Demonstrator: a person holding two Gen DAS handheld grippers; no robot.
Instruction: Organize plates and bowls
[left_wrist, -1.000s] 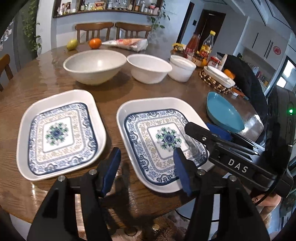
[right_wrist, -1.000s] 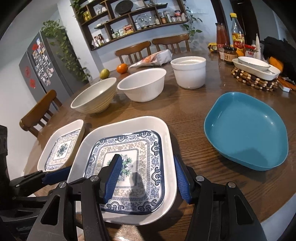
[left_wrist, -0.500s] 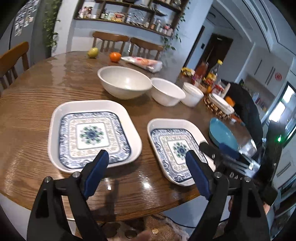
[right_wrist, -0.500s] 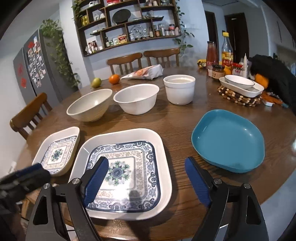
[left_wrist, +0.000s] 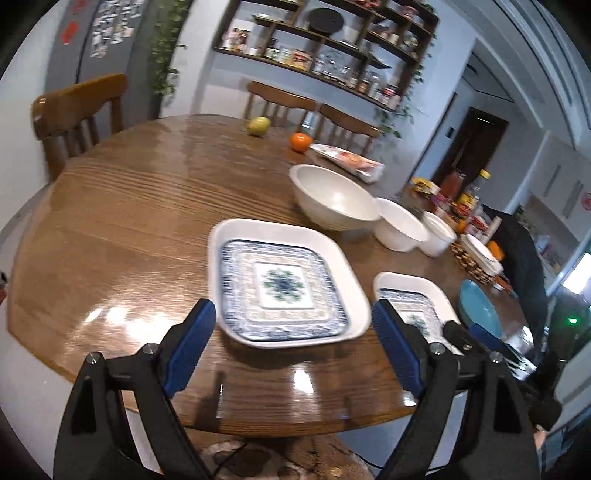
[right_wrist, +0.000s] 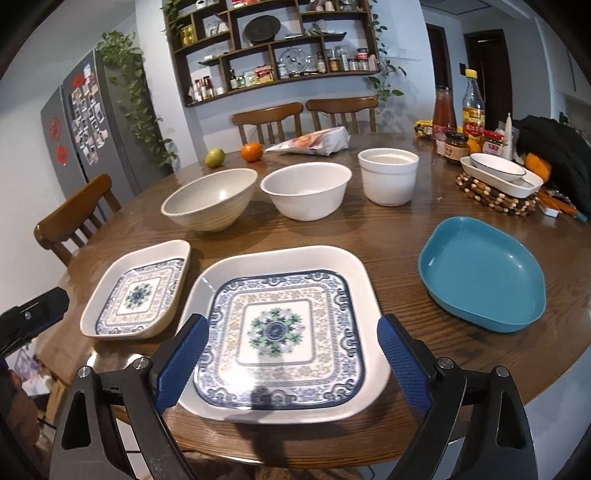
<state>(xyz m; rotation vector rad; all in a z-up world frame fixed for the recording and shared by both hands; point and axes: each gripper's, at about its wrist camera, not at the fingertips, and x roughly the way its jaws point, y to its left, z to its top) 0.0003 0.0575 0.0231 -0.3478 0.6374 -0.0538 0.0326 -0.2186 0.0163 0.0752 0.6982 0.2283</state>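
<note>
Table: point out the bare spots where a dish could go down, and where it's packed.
Free: the wide stretch of table left of the left patterned plate, toward the green fruit; also the strip between the white bowl and the teal plate. Crowded: the far right edge, with bottles, jars and the beaded trivet.

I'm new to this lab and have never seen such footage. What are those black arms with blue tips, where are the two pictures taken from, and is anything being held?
No robot here: a person holds a two-finger gripper in each hand, each with a fisheye camera looking along its fingers. One picture is from the left gripper, the other from the right gripper. On the round wooden table lie two patterned square plates, a blue plate and three pale bowls. Nothing is held: the left gripper is open, and the right one's jaws are opening, clear of the plate.
</note>
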